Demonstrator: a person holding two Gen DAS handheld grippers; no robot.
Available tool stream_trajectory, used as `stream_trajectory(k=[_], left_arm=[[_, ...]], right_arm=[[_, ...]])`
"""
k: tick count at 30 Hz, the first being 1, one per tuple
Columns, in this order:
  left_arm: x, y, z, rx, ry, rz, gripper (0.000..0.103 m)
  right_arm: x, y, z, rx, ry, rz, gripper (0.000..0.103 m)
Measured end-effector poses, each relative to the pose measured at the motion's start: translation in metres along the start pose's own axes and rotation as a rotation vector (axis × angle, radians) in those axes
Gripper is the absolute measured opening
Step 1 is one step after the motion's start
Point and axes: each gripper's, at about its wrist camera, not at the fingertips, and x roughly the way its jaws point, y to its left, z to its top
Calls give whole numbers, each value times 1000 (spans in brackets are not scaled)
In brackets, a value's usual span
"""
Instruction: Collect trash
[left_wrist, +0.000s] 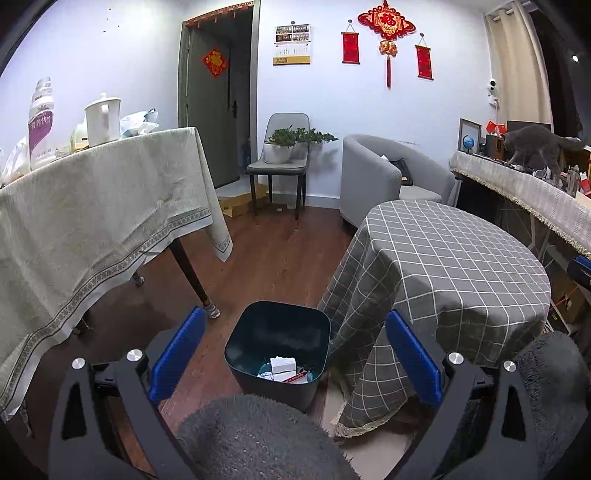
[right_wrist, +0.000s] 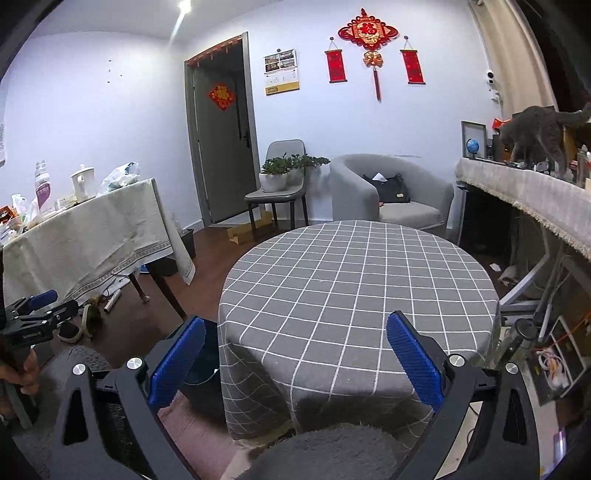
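We see the bin (left_wrist: 277, 343) on the floor (left_wrist: 266, 254), just left of the round table (left_wrist: 454, 258), with trash (left_wrist: 284, 369) inside.

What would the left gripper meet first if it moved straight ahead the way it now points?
Probably the dark trash bin on the floor, centred between the open left gripper fingers; depth is uncertain.

Home living room: armchair (right_wrist: 391, 195), cat (right_wrist: 543, 133).
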Motion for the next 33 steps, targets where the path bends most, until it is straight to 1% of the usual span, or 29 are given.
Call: stream_trajectory(k=[5, 10, 26, 33], left_arm=[[3, -4, -2, 13, 19, 9, 100], [4, -6, -3, 20, 23, 14, 100], [8, -2, -2, -7, 38, 2, 100], [8, -2, -2, -8, 38, 2, 100]], right_arm=[[2, 3, 0, -20, 9, 32, 100], [3, 5, 1, -26, 20, 31, 100], [7, 15, 1, -73, 40, 27, 100], [7, 15, 0, -66, 40, 27, 100]])
